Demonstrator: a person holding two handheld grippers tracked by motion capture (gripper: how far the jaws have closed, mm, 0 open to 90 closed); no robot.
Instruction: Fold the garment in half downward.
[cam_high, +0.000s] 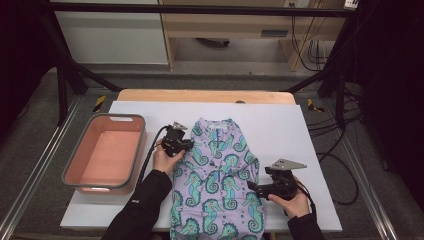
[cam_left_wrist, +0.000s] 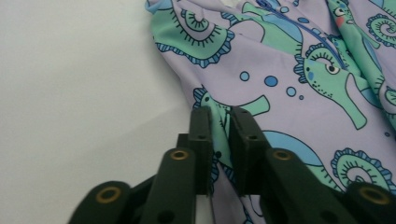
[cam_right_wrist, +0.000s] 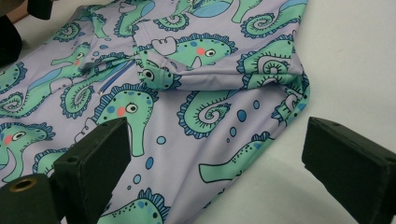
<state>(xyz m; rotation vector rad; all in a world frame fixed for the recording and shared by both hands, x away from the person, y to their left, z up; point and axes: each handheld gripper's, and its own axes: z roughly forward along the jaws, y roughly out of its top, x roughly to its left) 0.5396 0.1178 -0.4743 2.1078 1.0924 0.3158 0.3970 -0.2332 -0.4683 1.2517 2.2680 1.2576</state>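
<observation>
A lilac garment (cam_high: 220, 175) printed with green seahorses lies flat on the white sheet (cam_high: 280, 125), its front zip (cam_right_wrist: 112, 77) facing up. My left gripper (cam_high: 186, 146) rests on the garment's left edge near the top. In the left gripper view (cam_left_wrist: 220, 114) its jaws stand almost together with a fold of the garment (cam_left_wrist: 289, 56) pinched between the pads. My right gripper (cam_high: 252, 187) lies low at the garment's right edge, jaws wide apart. In the right gripper view (cam_right_wrist: 215, 135) one jaw is over the garment (cam_right_wrist: 187, 93) and the other over the bare sheet.
A pink basin with a grey rim (cam_high: 70, 160) stands to the left of the garment. The white sheet covers a wooden table (cam_high: 205, 95). Black frame posts and loose cables (cam_high: 340, 165) run along the right side on the floor.
</observation>
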